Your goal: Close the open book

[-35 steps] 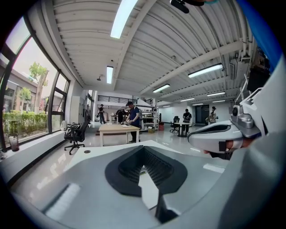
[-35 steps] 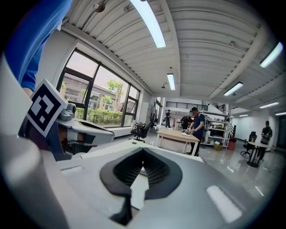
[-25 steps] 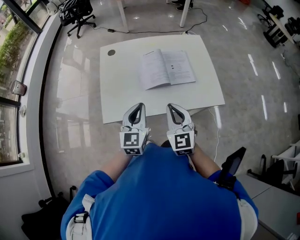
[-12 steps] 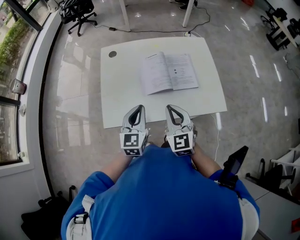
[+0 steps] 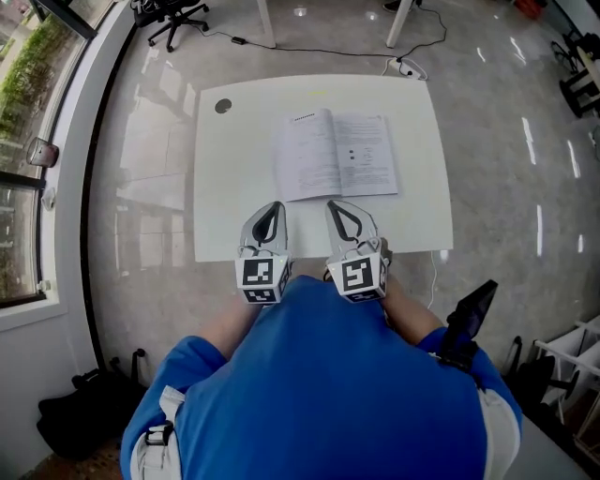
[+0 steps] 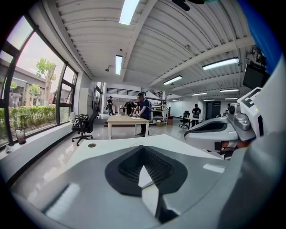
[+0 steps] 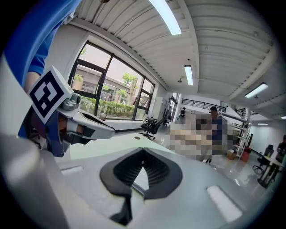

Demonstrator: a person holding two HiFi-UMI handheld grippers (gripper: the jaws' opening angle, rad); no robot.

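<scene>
The open book (image 5: 335, 155) lies flat on the white table (image 5: 230, 187), its printed pages facing up, right of the table's middle. Both grippers hover side by side over the table's near edge, just short of the book's near edge. My left gripper (image 5: 273, 207) is shut and holds nothing; it points at the book's left page. My right gripper (image 5: 335, 205) is also shut and empty, below the book's spine. In the left gripper view the jaws (image 6: 143, 150) meet at the tip, as they do in the right gripper view (image 7: 143, 153).
A round cable hole (image 5: 223, 106) sits in the table's far left corner. A black office chair (image 5: 173, 11) and a floor cable (image 5: 412, 66) lie beyond the table, a black bag (image 5: 75, 412) behind me. People stand at a distant wooden table (image 6: 123, 120).
Both grippers have moved forward from short of the table's near edge to over it, closer to the book. The book has not moved. Both jaws have stayed shut.
</scene>
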